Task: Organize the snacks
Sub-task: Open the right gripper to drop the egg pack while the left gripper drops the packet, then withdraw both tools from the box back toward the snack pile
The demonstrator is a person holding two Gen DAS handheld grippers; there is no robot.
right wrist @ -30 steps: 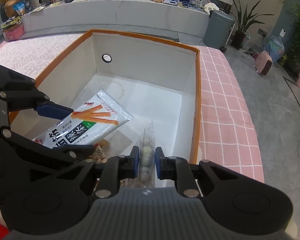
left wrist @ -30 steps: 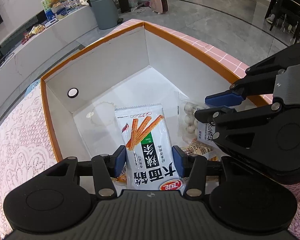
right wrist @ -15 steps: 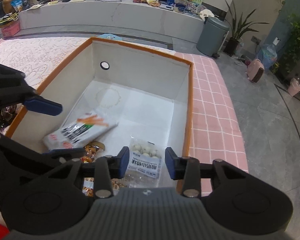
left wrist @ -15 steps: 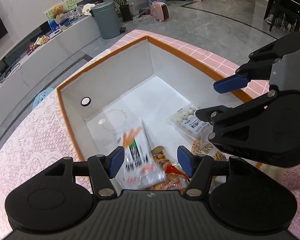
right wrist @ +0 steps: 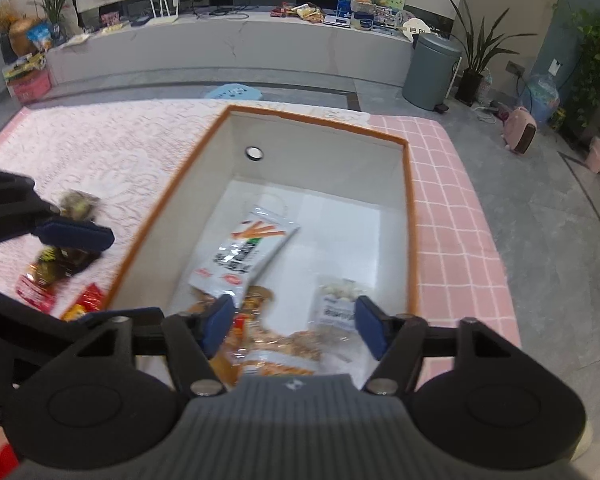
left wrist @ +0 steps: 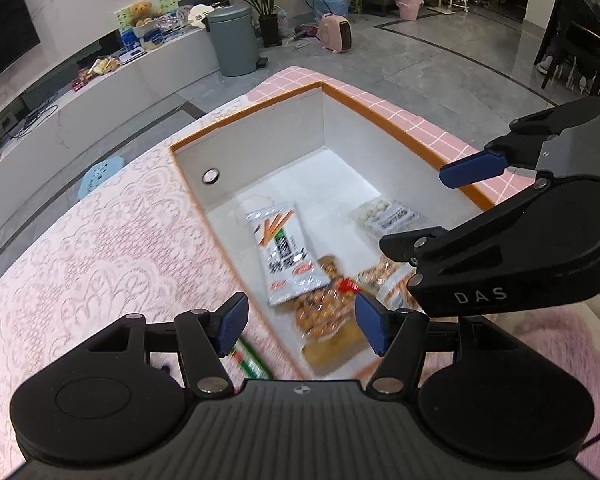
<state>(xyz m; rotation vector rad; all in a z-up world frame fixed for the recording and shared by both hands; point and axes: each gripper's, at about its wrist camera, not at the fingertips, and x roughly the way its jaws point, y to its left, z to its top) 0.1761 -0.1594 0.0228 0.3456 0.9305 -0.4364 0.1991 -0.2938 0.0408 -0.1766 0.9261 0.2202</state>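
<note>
A white box with an orange rim (left wrist: 260, 110) (right wrist: 316, 120) stands on the table. Inside lie a white stick-snack packet (left wrist: 286, 256) (right wrist: 244, 252), a clear bag of white balls (left wrist: 384, 214) (right wrist: 338, 300) and orange snack bags (left wrist: 324, 312) (right wrist: 276, 348). My left gripper (left wrist: 302, 324) is open and empty, raised above the box's near end. My right gripper (right wrist: 294, 322) is open and empty, above the box beside the left one (right wrist: 74, 236). In the left wrist view the right gripper (left wrist: 476, 168) shows at the right.
Several loose snack packets (right wrist: 56, 276) lie on the lace tablecloth (right wrist: 100, 152) left of the box. A green-striped packet (left wrist: 252, 364) lies by the box's near left edge. Pink checked cloth (right wrist: 452, 208) covers the table right of the box. A grey bin (right wrist: 432, 70) stands on the floor.
Both grippers opened and let go: the stick-snack packet and the bag of white balls dropped into the box. Both grippers then lifted up and back from the box.
</note>
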